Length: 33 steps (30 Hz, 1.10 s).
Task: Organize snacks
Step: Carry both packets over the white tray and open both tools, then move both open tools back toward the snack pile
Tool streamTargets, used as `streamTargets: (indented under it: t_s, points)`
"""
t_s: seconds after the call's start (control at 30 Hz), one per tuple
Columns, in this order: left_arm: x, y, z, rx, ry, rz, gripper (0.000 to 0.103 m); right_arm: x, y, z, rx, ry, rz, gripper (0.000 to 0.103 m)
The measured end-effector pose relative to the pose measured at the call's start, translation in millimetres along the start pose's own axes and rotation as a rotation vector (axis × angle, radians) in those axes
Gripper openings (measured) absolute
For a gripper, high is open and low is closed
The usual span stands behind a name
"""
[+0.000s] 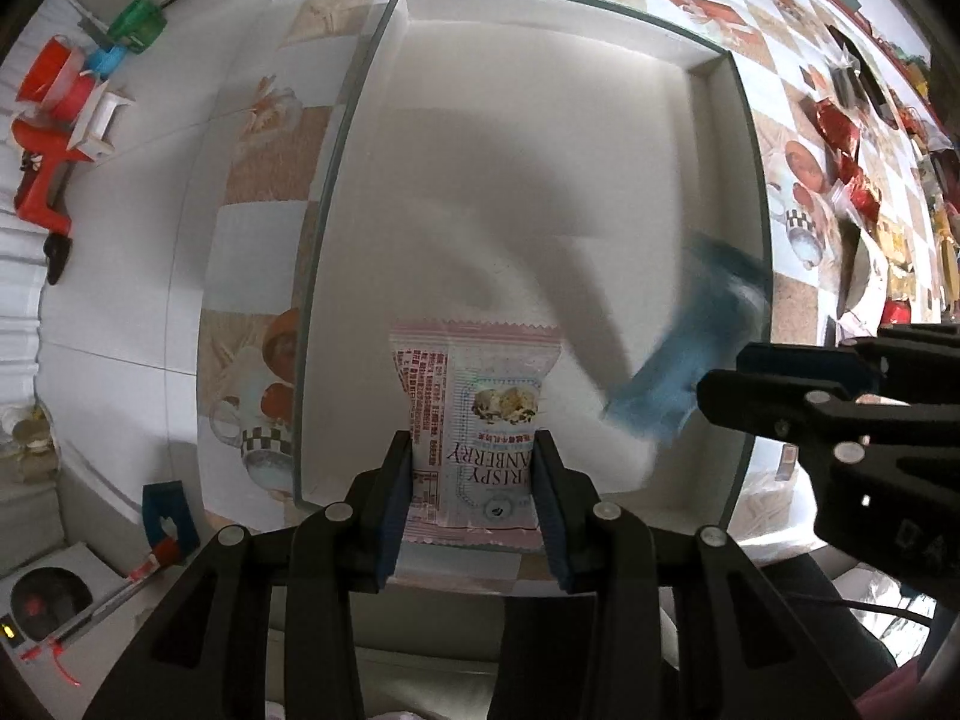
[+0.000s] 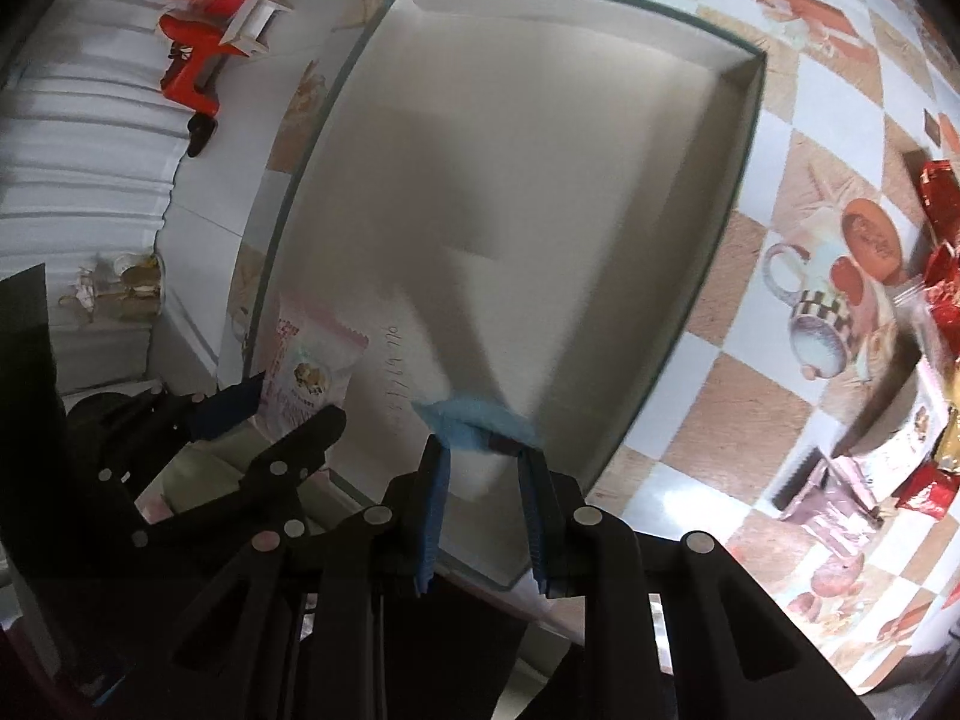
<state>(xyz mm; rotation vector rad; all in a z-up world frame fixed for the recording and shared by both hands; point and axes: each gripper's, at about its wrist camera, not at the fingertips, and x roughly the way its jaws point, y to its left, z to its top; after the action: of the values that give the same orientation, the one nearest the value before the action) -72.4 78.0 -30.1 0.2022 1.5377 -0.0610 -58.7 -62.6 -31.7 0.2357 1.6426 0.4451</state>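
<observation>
The left gripper (image 1: 474,468) points straight down over a shallow white box (image 1: 600,138) that sits on a counter (image 1: 798,312) covered with a checkered cloth printed with mugs and biscuits. Its jaws are clamped on the sides of a pink-and-white cranberry snack packet (image 1: 480,396), which hangs over the near left part of the box, its top edge toward the box floor. The right gripper (image 2: 483,450) comes in from the right, tilted steeply down, with its jaws closed on a blue snack wrapper (image 2: 474,417); the wrapper is blurred, so its print cannot be read, and it sits over the near right part of the box. The two grippers are near each other without touching. On the counter to the right of the box lie red foil snacks (image 2: 939,192) and other packets (image 2: 834,492). Off the counter to the left are a red tool (image 1: 42,180) and a green container (image 1: 138,24).
</observation>
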Motion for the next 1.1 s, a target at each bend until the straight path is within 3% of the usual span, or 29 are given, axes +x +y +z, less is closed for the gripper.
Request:
streamTargets:
  t_s: [0.07, 0.2, 0.27, 0.3, 0.37, 0.63, 1.1]
  points:
    - [0, 0, 0, 0.003, -0.002, 0.000, 0.047, 3, 4, 2, -0.004, 0.000, -0.008, 0.025]
    - [-4, -6, 2, 0.011, -0.023, 0.021, 0.075, 1, 3, 1, -0.011, 0.000, -0.040, 0.025]
    - [-7, -10, 4, 0.018, -0.037, 0.030, 0.078, -1, 0, 0, -0.006, -0.002, -0.054, 0.028]
    - [-8, -12, 4, 0.020, -0.039, 0.031, 0.078, -2, -2, -1, -0.002, -0.004, -0.059, 0.034]
    - [-9, -17, 7, 0.025, -0.038, 0.028, 0.079, -7, -8, -3, 0.014, -0.019, -0.075, 0.085]
    - [-12, -34, 22, 0.081, -0.047, 0.032, 0.079, -23, -41, -12, 0.108, -0.068, -0.095, 0.086]
    - [-16, -99, 28, 0.234, -0.057, 0.035, 0.079, -21, -171, -76, 0.506, -0.011, -0.095, 0.086]
